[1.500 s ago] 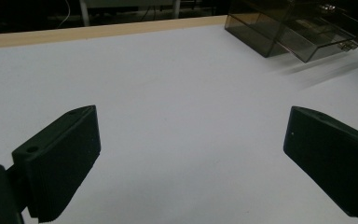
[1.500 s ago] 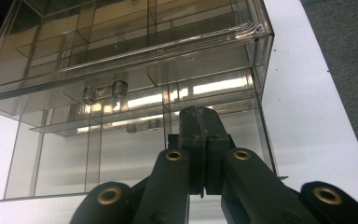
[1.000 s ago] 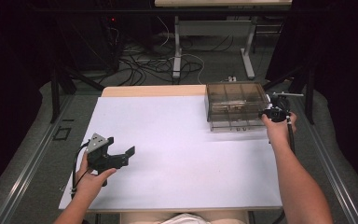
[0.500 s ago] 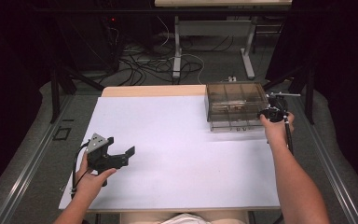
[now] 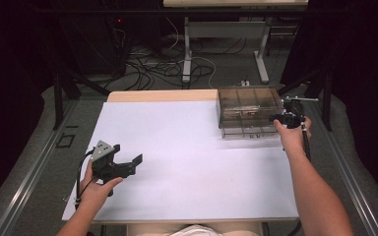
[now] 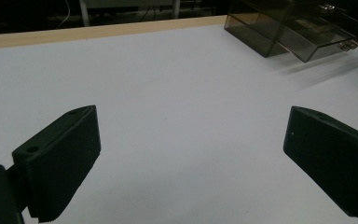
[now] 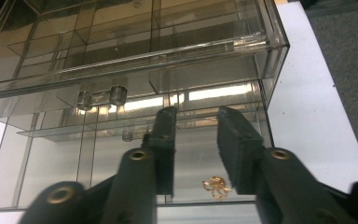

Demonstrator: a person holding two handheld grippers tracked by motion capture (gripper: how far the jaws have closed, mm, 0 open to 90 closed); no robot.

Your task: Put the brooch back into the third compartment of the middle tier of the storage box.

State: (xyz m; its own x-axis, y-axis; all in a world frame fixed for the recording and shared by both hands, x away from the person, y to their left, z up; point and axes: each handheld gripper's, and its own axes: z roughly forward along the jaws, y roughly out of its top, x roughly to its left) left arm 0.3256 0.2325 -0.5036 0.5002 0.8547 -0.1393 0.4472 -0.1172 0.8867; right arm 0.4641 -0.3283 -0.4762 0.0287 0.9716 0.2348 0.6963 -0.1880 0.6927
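Observation:
A smoky clear drawer box stands at the back right of the white table. My right gripper is at the box's front right corner. In the right gripper view the right gripper points into the pulled-out lower drawer. Its jaws have just been opening and stand a little apart, with nothing pressed between the pads. A small gold piece lies on the drawer floor below them. My left gripper hovers open over the left of the table, its jaws wide with nothing in them.
The box sits far off to the right in the left gripper view. A strip of bare wood runs along the table's far edge. Cables and table legs lie on the floor beyond.

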